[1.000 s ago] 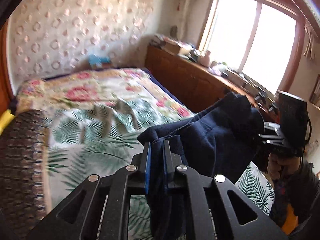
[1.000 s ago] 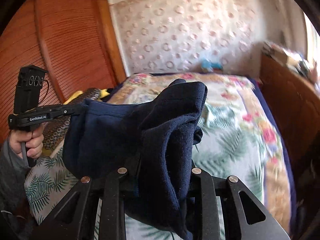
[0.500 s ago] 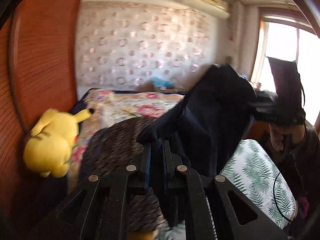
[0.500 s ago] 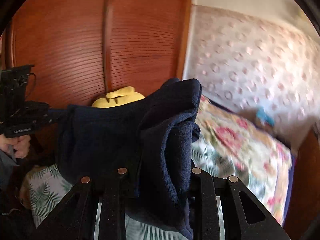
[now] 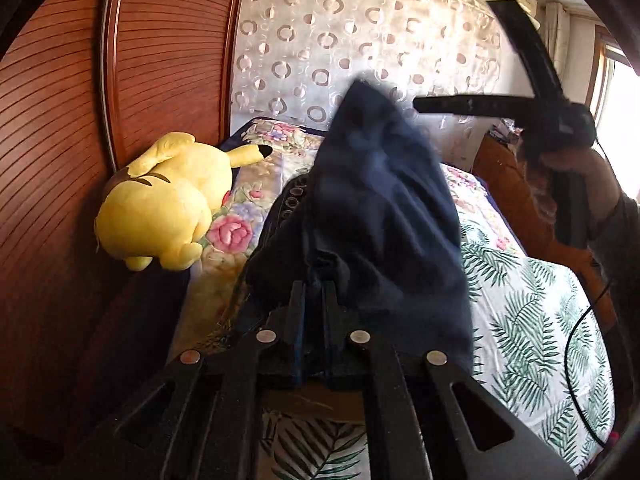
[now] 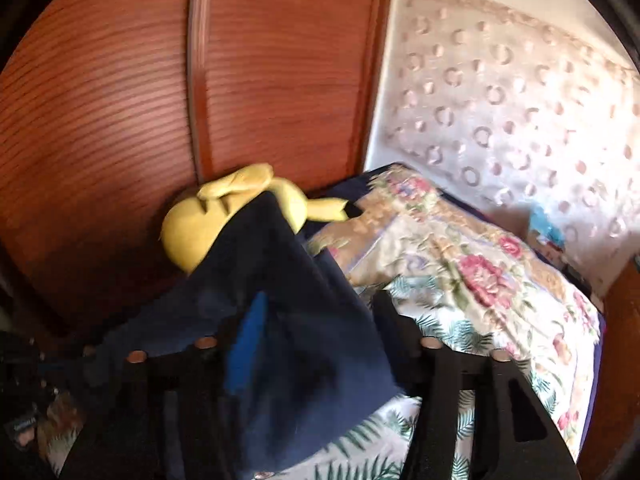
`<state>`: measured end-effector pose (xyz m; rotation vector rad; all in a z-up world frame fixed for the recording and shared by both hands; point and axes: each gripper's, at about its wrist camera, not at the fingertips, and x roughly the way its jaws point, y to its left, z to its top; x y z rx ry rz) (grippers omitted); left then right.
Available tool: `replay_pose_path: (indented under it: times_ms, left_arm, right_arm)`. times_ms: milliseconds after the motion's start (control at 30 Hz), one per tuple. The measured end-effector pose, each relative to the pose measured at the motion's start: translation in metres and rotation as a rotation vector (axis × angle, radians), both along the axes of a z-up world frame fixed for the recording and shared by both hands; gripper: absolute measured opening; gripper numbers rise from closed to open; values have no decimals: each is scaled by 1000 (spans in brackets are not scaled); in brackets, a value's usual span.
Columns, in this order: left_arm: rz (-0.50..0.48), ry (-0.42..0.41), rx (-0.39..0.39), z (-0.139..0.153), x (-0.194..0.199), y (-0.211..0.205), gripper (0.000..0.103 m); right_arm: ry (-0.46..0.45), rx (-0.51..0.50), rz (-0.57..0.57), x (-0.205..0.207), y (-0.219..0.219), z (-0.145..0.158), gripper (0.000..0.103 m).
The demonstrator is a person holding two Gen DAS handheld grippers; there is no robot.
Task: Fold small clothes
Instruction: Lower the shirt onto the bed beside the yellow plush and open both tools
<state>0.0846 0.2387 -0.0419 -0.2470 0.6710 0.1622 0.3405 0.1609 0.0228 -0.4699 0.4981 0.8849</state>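
A dark navy garment (image 5: 380,208) hangs in the air over the bed. My left gripper (image 5: 314,292) is shut on its lower edge, the cloth pinched between the blue-padded fingers. In the right wrist view the same navy garment (image 6: 288,300) lies loose between the spread jaws of my right gripper (image 6: 316,316), which is open; one blue pad (image 6: 246,344) shows beside the cloth. My right gripper also shows in the left wrist view (image 5: 424,103), raised at the upper right with a hand around its handle, apart from the cloth.
A yellow plush toy (image 5: 164,204) lies at the bed's left edge against the wooden wardrobe (image 5: 80,120). The bed (image 5: 532,308) has leaf-print and floral covers. A curtain with ring pattern (image 5: 360,40) hangs behind. A black cable (image 5: 576,360) loops at right.
Both grippers swung left toward the wardrobe with the garment. My right gripper has opened and let go of the cloth; the left still holds it.
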Motion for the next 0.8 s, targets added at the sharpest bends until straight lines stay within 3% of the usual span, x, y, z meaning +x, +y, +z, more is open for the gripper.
replay_pose_path:
  times_ms: [100,200,333,367,400,433,467,700,800]
  left_arm:
    - [11,0,33,4,-2,-1,7]
    - [8,-13,32,10,-4,-1,12]
    - [0,-62,71,24,-11,-8,42]
    - [-8,-70,78,28,-12,-11,45]
    - [-12,-71,84,31,-12,-13,59]
    - [-17,-76,95,34,-13,-18,79]
    - [-25,-92,105,38,-15,-23,84]
    - [-75,-146,134,56,-23,-57,90]
    - [-105,-158,135,59,-25,-74,90]
  right_arm:
    - [-53,35,-38,-12,-2,5,69]
    - [-30,55,-23,-26,-12,4,69]
    - [-10,86,-13,-40,-45,-3,69]
    - [5,98,-11,-45,-54,-7,69]
    - [17,108,-15,-49,-74,-10,69]
    - [26,120,-21,-52,-86,-14,69]
    - [37,130,-25,-57,-91,-17,69]
    - [51,185,-78,-107,-161,-13,70]
    - [51,195,-98,-126,-178,-17,75]
